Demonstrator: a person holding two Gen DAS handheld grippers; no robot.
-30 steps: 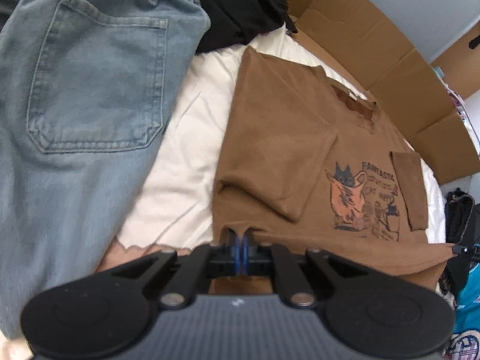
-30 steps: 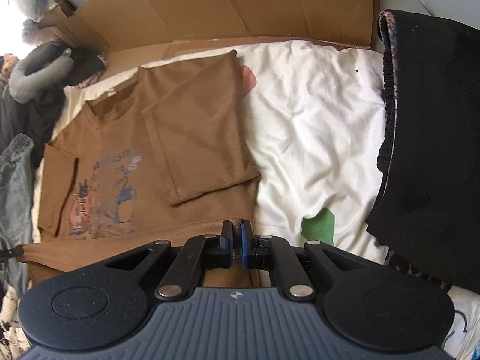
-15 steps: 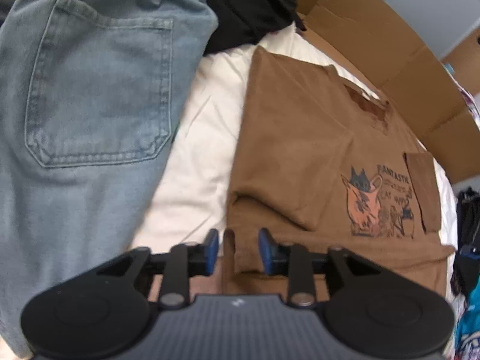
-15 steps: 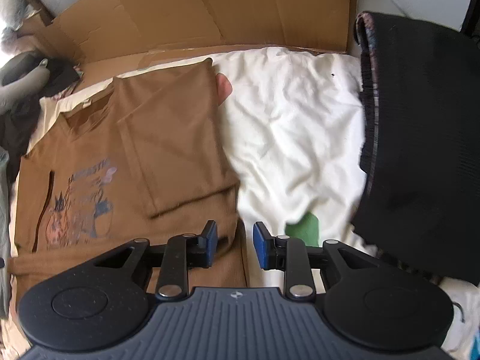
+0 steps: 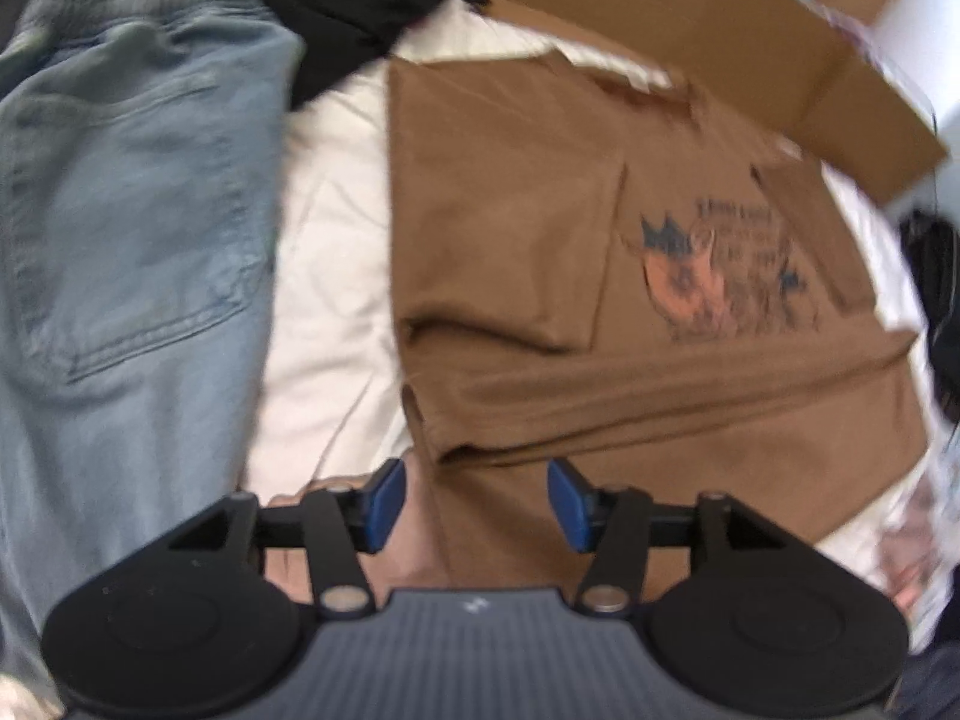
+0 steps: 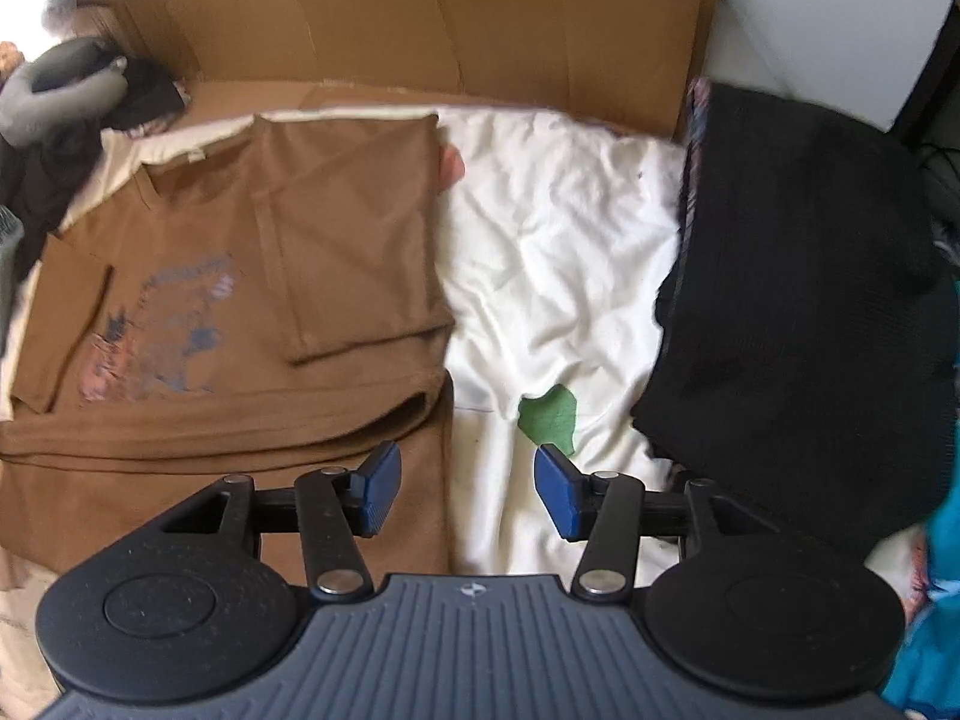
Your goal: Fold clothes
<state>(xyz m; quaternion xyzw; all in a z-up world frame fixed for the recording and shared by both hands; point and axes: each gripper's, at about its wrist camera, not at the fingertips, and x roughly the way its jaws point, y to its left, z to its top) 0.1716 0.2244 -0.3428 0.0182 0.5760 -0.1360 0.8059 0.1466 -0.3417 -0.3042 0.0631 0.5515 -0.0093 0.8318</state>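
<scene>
A brown T-shirt [image 5: 540, 252] with a cat print lies on the white sheet, both sleeves folded in and its bottom hem turned up over the body. My left gripper [image 5: 474, 504] hovers above the shirt's near left corner; its jaws are opening and the cloth lies under them, not pinched. In the right wrist view the same brown T-shirt [image 6: 252, 312] fills the left half. My right gripper [image 6: 462, 489] hangs over the shirt's near right edge and the sheet, jaws opening, nothing between the pads.
Light blue jeans [image 5: 126, 252] lie left of the shirt, with a black garment [image 5: 354, 6] beyond them. A black knit garment [image 6: 798, 312] lies to the right. Cardboard [image 6: 432, 18] stands behind the white sheet [image 6: 558, 240], which bears a green patch [image 6: 549, 417].
Both grippers were shut on the shirt's hem a second ago; they have let it go and stand open. The folded hem now rests on the shirt. Both views have shifted sideways.
</scene>
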